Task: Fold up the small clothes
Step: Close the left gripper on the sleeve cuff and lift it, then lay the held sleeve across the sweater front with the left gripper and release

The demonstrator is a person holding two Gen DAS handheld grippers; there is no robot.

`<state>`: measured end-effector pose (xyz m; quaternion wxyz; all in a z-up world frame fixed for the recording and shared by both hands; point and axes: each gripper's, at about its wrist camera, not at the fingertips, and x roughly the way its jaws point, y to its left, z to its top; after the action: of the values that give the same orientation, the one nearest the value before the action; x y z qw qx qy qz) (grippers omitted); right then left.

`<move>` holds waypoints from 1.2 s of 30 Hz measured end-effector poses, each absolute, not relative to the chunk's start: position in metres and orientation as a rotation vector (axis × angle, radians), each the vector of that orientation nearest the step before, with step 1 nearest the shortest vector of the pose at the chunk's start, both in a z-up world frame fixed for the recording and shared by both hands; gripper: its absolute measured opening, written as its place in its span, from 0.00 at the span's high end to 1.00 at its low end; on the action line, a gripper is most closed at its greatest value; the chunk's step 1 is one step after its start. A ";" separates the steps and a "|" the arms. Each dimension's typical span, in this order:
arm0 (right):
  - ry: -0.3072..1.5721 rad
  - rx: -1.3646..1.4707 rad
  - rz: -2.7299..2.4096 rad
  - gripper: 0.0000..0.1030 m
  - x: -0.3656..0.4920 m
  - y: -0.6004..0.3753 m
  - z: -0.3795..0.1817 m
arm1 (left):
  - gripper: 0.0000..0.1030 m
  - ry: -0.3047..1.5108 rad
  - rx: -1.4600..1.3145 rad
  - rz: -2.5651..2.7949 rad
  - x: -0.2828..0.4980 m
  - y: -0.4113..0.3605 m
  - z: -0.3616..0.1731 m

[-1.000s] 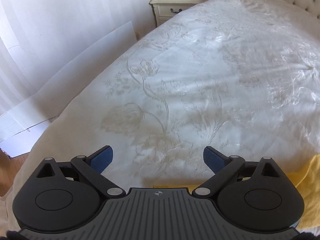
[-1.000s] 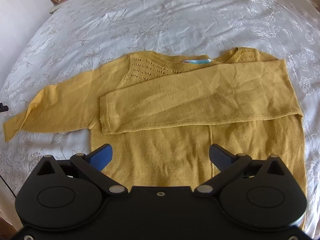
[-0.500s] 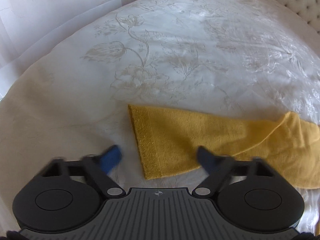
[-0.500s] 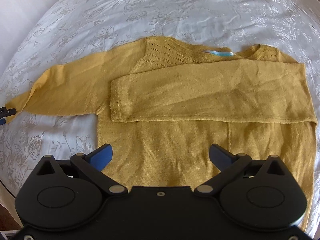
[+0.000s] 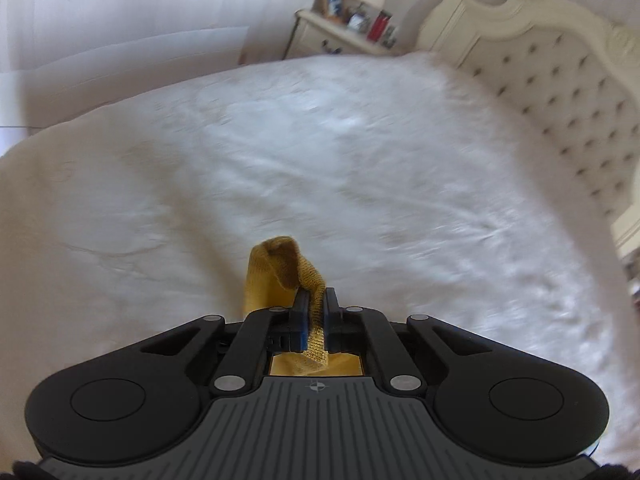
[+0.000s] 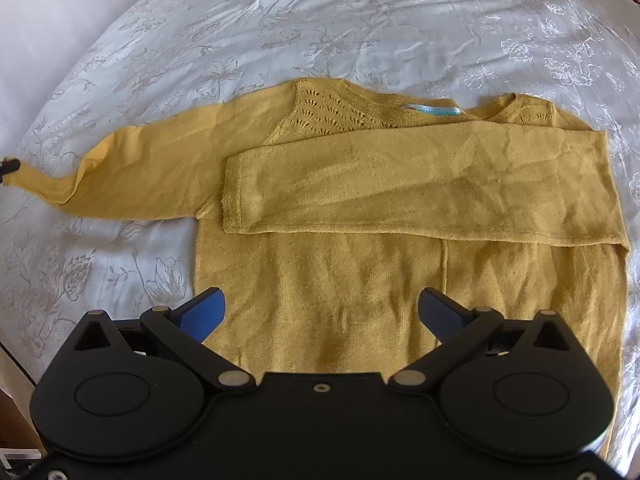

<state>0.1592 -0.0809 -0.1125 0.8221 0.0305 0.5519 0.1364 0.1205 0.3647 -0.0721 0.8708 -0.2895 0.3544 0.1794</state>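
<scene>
Pinching the cuff (image 5: 316,280), the left gripper (image 5: 315,300) is clamped on that outstretched sleeve (image 6: 132,176) of the mustard sweater (image 6: 400,280) lying flat on the bed (image 6: 280,20). Right gripper (image 6: 322,312) hovers wide open and empty. Knit looks soft, light and floppy, so I'd say the cuff's the spot to hold.

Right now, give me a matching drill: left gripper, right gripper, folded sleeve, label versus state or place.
Things:
1. left gripper
2. right gripper
3. folded sleeve
4. label

States or places:
A. open over the hem
B. at the neckline
C. shut on the cuff
D. lying across the chest

Pairs: 1-C, 2-A, 3-D, 4-B
</scene>
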 end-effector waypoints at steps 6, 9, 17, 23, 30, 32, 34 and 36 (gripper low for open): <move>1.167 0.100 0.339 0.01 0.151 -0.111 -0.117 | 0.94 0.611 -0.666 0.270 0.127 0.274 -0.017; 1.162 0.126 0.356 0.01 0.149 -0.132 -0.119 | 0.94 0.577 -0.670 0.223 0.132 0.219 -0.001; 1.154 0.184 0.358 0.01 0.148 -0.205 -0.121 | 0.94 0.657 -0.706 0.084 0.166 0.072 -0.026; 1.147 0.196 0.325 0.01 0.151 -0.257 -0.125 | 0.89 0.860 -0.691 -0.069 0.195 -0.009 -0.077; 1.132 0.237 0.278 0.01 0.158 -0.290 -0.129 | 0.76 0.951 -0.470 -0.140 0.191 -0.036 -0.102; 1.119 0.254 0.273 0.01 0.164 -0.292 -0.129 | 0.76 0.975 -0.370 -0.113 0.185 -0.035 -0.105; 1.107 0.262 0.276 0.01 0.172 -0.289 -0.127 | 0.76 0.989 -0.273 -0.070 0.187 -0.026 -0.112; 1.086 0.257 0.283 0.01 0.180 -0.283 -0.125 | 0.75 1.011 -0.181 -0.026 0.188 -0.010 -0.119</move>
<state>0.1801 -0.2831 -0.1247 0.8388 0.1216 0.5136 0.1337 0.1883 -0.0101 -0.1193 0.8709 -0.0867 0.4836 -0.0125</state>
